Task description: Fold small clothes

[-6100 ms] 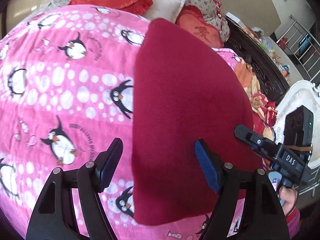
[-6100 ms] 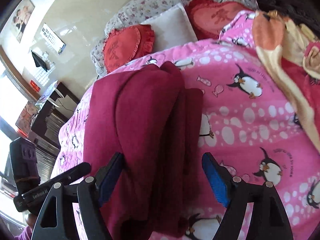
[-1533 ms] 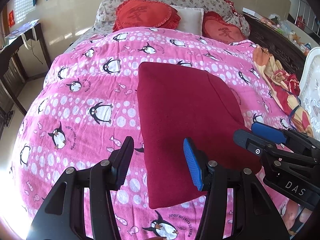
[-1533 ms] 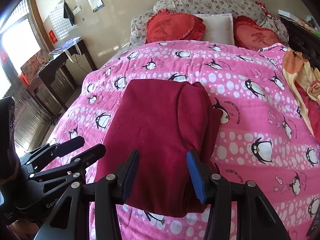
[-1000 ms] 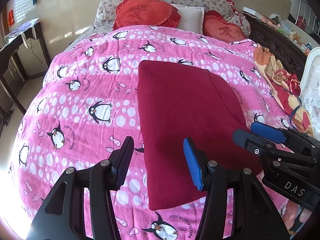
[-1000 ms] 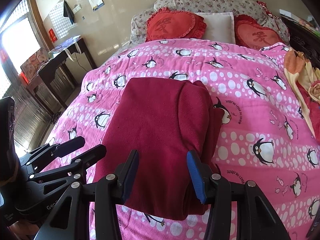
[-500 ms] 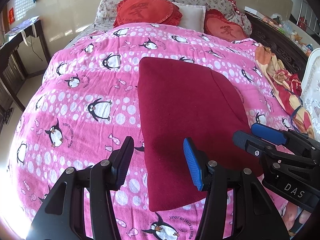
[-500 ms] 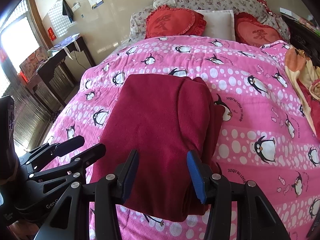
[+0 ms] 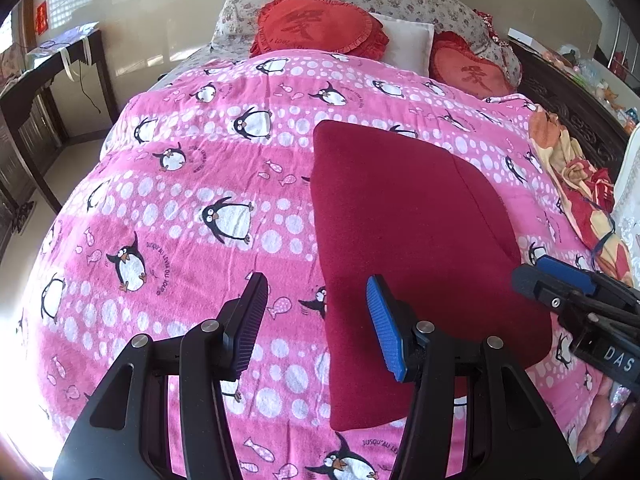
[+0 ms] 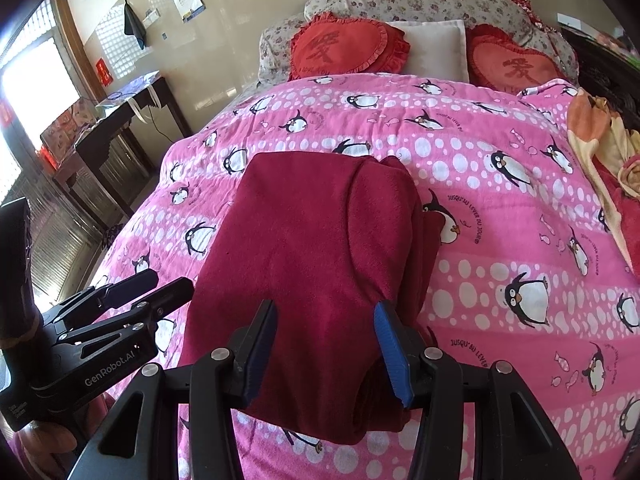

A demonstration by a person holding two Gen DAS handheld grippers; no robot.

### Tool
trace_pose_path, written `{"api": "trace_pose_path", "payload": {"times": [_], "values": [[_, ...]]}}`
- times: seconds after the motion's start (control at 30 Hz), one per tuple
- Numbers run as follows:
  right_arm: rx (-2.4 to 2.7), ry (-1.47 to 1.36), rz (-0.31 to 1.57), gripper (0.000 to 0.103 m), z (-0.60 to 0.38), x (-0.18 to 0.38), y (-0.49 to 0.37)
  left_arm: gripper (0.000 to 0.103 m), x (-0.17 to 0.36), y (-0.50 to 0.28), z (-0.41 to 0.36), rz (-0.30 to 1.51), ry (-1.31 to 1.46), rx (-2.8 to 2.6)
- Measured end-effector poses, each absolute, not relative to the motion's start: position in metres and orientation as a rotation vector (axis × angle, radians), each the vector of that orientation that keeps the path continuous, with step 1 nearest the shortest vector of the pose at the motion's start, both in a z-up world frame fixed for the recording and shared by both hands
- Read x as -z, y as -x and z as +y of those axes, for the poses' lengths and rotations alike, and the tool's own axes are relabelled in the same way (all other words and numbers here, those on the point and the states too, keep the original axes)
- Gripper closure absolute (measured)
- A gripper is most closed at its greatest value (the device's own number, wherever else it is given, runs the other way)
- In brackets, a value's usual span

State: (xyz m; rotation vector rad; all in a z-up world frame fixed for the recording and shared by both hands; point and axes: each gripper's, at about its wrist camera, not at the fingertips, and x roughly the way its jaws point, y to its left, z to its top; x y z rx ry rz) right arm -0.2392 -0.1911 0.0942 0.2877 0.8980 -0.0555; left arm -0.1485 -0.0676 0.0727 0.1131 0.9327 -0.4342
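Note:
A dark red folded garment (image 9: 404,240) lies flat on the pink penguin blanket (image 9: 180,200), a thicker fold running down its right side (image 10: 384,232). My left gripper (image 9: 316,292) hovers open above the garment's near left edge, with nothing between its pads. In the right wrist view, my right gripper (image 10: 326,308) hangs open over the garment's near end, clear of the cloth. Each gripper shows in the other's view: the right gripper (image 9: 560,284) at the garment's right edge, the left gripper (image 10: 140,284) at its left edge.
Two red heart cushions (image 10: 344,48) and a white pillow (image 10: 434,48) lie at the head of the bed. A crumpled orange and red cloth (image 9: 576,184) lies along the right side. A dark desk (image 10: 120,116) stands left of the bed.
Since six seconds ago both grippers have drawn back from close over the garment, so the whole bed shows. Over the last second nothing has visibly moved.

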Motion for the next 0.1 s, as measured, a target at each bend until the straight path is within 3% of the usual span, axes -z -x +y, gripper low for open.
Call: {"api": "trace_pose_path", "payload": {"times": [0.1], "values": [[0.086,-0.310,0.887,0.055,-0.209,-0.096,0.243,0.052,-0.071,0.143,-0.058,0.935,-0.111,0.409]]}}
